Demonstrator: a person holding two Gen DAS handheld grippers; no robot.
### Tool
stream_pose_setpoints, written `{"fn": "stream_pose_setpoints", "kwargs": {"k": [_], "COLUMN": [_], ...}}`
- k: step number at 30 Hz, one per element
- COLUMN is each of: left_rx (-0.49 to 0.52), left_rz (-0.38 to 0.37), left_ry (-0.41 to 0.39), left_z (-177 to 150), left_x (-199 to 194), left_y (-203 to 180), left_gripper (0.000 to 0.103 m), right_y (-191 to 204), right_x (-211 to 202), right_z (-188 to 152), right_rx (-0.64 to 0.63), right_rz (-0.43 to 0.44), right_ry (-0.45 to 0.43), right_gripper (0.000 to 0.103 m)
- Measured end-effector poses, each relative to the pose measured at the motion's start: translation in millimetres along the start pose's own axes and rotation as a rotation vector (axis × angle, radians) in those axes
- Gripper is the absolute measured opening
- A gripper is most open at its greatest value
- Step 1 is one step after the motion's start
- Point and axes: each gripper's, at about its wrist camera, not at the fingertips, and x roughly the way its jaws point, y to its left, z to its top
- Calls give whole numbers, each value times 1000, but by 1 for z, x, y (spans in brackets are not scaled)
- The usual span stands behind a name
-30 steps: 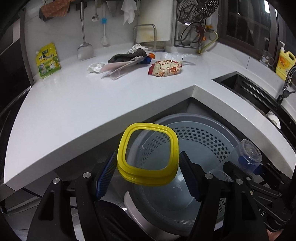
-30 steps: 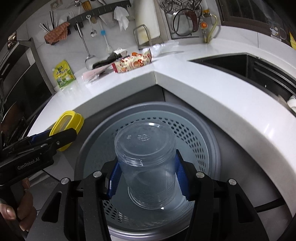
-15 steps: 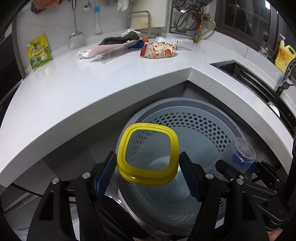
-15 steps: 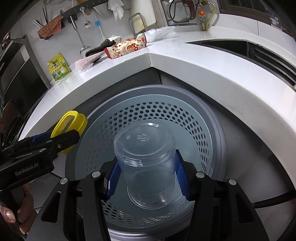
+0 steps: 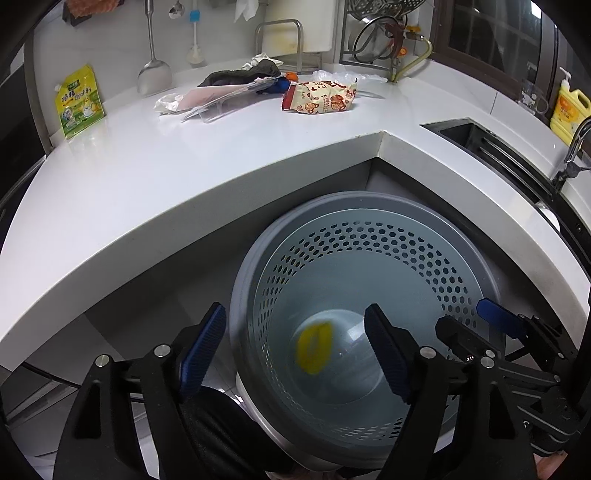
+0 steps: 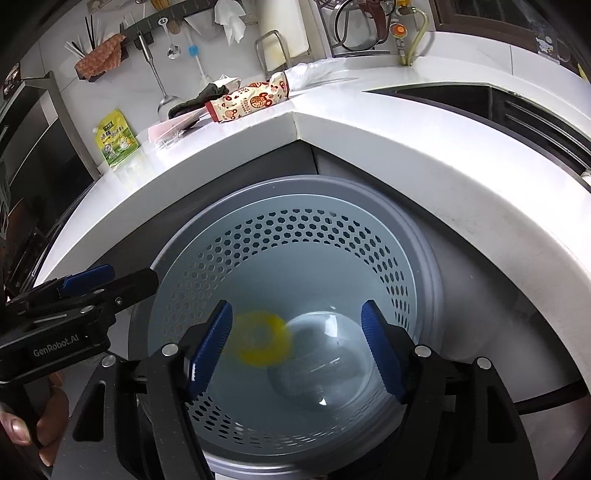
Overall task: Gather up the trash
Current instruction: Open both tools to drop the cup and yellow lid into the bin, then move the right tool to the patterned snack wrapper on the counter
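Both grippers hang open and empty over a grey perforated trash bin (image 5: 424, 266) (image 6: 295, 229) below the counter corner. My left gripper (image 5: 295, 350) is over its left rim; my right gripper (image 6: 297, 347) is over its middle. Inside the bin, a blurred yellow lid (image 5: 314, 347) (image 6: 260, 339) and a clear plastic cup (image 6: 321, 369) lie at the bottom. On the white counter (image 5: 147, 177) a snack wrapper (image 5: 319, 96) (image 6: 247, 101), crumpled paper and a plastic sleeve (image 5: 210, 101), and a dark cloth (image 5: 240, 75) lie in a pile.
A green-yellow pouch (image 5: 78, 101) leans on the back wall at left. A sink (image 5: 491, 147) and yellow soap bottle (image 5: 569, 107) are at right. Utensils hang on the wall; a dish rack (image 5: 376, 33) stands behind the pile.
Both grippers opened. The yellow lid dropped from the left one and the clear cup from the right one into the bin.
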Motion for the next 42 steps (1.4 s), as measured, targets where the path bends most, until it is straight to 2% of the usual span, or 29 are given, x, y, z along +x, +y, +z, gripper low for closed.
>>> {"fn": "stream_pose_setpoints", "kwargs": {"k": [14,22,31,42], "left_rx": [-10,-42,-90,-137], "left_rz": [5,31,62,91], "left_ry": [-7,-70,-136,-184], "left_z": [0,11,38,79], "left_x": [-3,-23,-41,-45], "left_y": [6,23,48,77], "left_gripper": [79,85,90,93], "right_y": [-2,6,14,31], "right_x": [-4,-14,-20,-9], "right_z": [0,7,31,88], "right_rx": [6,-20,-24,-50], "right_rz": [5,10,25,32], "right_ry": [-10,-37,-65,-102], "right_gripper": [69,69,69,71]}}
